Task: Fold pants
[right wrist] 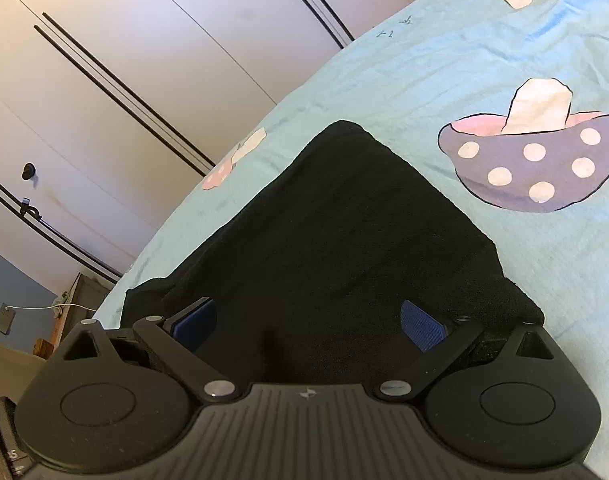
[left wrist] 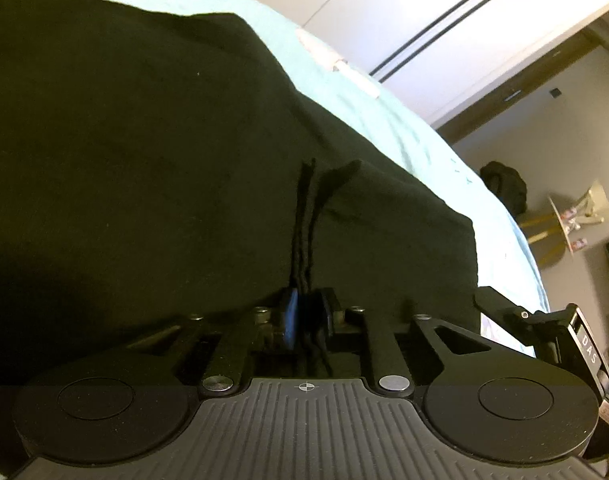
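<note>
The black pants (left wrist: 152, 168) lie folded on a light blue bedsheet (left wrist: 344, 92) and fill most of the left wrist view. My left gripper (left wrist: 306, 310) hovers low over them, its jaws nearly together and shut on the black drawstrings (left wrist: 304, 224), which run forward from between the blue pad (left wrist: 290, 318) and the other finger. In the right wrist view the pants (right wrist: 344, 232) taper to a far corner. My right gripper (right wrist: 308, 322) is open wide just above the near edge of the cloth, and between its blue pads (right wrist: 422, 326) there is only the flat cloth beneath.
The bedsheet (right wrist: 424, 80) carries a mushroom print (right wrist: 532, 160). White wardrobe doors (right wrist: 144, 60) stand beyond the bed. A dark bag (left wrist: 504, 188) and a small round table (left wrist: 564, 224) stand past the bed's edge. A black device (left wrist: 552, 328) shows at the right edge.
</note>
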A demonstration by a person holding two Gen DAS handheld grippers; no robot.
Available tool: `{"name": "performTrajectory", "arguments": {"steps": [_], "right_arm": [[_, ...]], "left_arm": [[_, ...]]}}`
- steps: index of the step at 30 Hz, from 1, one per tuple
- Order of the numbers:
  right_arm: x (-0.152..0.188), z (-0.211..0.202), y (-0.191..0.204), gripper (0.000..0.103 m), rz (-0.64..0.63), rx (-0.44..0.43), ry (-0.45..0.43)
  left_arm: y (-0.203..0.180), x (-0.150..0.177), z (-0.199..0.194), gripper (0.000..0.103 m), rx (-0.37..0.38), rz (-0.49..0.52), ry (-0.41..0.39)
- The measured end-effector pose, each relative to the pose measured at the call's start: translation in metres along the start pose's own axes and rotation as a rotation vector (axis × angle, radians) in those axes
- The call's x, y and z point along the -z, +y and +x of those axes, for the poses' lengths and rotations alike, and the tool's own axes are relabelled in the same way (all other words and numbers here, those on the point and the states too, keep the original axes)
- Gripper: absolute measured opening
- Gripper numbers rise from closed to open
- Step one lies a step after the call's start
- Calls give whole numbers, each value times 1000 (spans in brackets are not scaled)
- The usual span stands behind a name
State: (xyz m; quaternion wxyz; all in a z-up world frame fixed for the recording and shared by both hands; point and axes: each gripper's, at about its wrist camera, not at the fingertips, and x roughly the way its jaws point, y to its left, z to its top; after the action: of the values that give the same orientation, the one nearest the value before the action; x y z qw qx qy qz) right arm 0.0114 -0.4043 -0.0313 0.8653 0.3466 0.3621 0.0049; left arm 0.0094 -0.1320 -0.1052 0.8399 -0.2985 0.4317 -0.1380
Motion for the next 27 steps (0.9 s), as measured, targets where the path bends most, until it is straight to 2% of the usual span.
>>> {"name": "performTrajectory", "arguments": {"steps": [2,4,6,7,8,13,17,22,24,27], "right_arm": [[0,0,0,99,-3,2,1],[0,1,1,99,-14,6,1],[1,3,3,99,-28,14,2],[1,4,4,99,-36,18,3],[1,5,5,99,-46,23,4],[1,6,10,99,-83,31,11],[0,-7,7,99,-42,-1,7],[2,-20,12,99,-71,45,4],[5,-24,20,99,-117,52,-5],[8,-28,32,99,-200,98,-31]], "left_arm": [[-1,-1,4,41,35,3,7],[-4,1,7,46,62,7,3],[-8,2,11,37,58,27,-7],[-8,3,12,19,48,31,-9],[-7,2,13,11,49,28,-3],[-13,3,1,10,58,50,-45],[-14,0,-13,10,68,48,-61],[-19,-1,-32,10,37,83,-95],[-16,-4,-42,10,26,75,-113],[-8,-9,-62,10,-31,54,-159]]}}
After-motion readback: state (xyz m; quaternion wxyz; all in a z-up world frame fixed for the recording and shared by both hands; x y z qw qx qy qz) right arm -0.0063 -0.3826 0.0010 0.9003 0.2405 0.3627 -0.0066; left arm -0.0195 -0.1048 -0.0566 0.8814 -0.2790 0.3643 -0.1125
